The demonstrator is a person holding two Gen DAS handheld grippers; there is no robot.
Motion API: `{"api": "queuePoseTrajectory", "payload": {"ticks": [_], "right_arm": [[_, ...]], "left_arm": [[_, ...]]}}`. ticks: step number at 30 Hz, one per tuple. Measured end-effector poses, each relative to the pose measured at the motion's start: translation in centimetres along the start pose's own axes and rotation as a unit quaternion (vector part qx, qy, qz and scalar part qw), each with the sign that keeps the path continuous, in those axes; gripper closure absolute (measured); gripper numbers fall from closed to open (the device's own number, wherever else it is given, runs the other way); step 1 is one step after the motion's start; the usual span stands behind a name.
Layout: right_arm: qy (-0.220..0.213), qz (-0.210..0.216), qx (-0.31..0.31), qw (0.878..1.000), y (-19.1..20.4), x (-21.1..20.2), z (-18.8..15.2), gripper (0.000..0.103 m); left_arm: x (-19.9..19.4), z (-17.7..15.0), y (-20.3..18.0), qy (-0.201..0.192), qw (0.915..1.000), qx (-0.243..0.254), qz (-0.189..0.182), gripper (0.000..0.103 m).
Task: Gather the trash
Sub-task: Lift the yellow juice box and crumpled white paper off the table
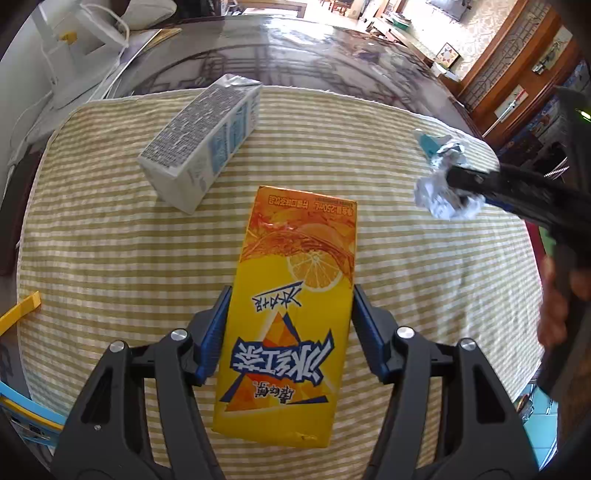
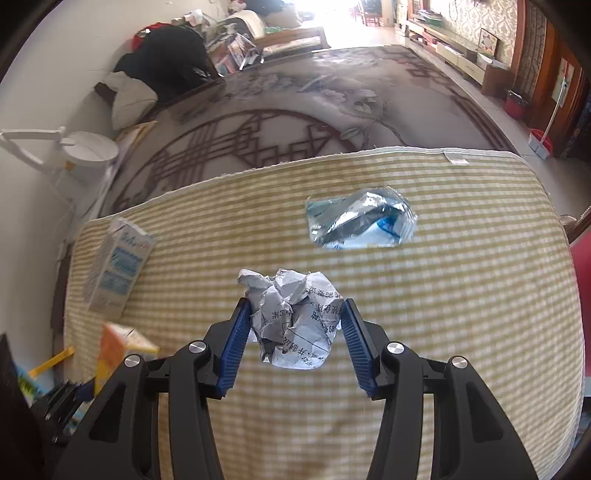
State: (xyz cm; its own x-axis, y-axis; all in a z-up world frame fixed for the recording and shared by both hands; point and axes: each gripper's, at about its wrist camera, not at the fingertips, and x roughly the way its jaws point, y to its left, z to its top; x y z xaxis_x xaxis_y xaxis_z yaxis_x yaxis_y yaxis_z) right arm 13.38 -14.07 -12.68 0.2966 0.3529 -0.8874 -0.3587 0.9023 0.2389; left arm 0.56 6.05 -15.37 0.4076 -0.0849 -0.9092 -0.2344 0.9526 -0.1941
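My left gripper [image 1: 290,295] is shut on a yellow-orange drink carton [image 1: 291,295], its blue pads pressing both sides, above the striped mat [image 1: 110,258]. My right gripper [image 2: 293,310] is shut on a crumpled paper ball [image 2: 291,317]; that ball also shows in the left wrist view [image 1: 439,199] at the right, held off the mat. A white and blue milk carton [image 1: 203,140] lies on its side on the mat, also seen in the right wrist view [image 2: 118,266]. A silver foil wrapper [image 2: 360,218] lies flat on the mat beyond the paper ball, and shows in the left wrist view [image 1: 441,149].
The mat lies on a patterned carpet [image 2: 277,122]. A white lamp or stand [image 2: 74,147] and a white paper bag [image 1: 88,33] sit at the left. A yellow strip [image 1: 20,310] lies by the mat's left edge. Furniture lines the right wall.
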Motion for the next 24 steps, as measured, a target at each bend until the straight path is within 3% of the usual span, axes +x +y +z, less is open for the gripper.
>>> {"api": "queuePoseTrajectory", "payload": {"ticks": [5,12,24], "right_arm": [[-0.014,0.009,-0.009,1.0,0.4,-3.3,-2.8,0.053],[-0.019,0.024,0.043,0.999,-0.5,-5.4,-6.7,0.052],[-0.022,0.027,0.045,0.998,-1.4,-6.2,-7.1,0.051]], "left_arm": [[0.1,0.1,-1.1,-0.001,0.9999,0.011,-0.005,0.044],[-0.1,0.1,-2.4,-0.006,0.9996,0.024,-0.01,0.044],[-0.2,-0.4,-2.6,-0.006,0.9998,0.016,0.002,0.044]]}}
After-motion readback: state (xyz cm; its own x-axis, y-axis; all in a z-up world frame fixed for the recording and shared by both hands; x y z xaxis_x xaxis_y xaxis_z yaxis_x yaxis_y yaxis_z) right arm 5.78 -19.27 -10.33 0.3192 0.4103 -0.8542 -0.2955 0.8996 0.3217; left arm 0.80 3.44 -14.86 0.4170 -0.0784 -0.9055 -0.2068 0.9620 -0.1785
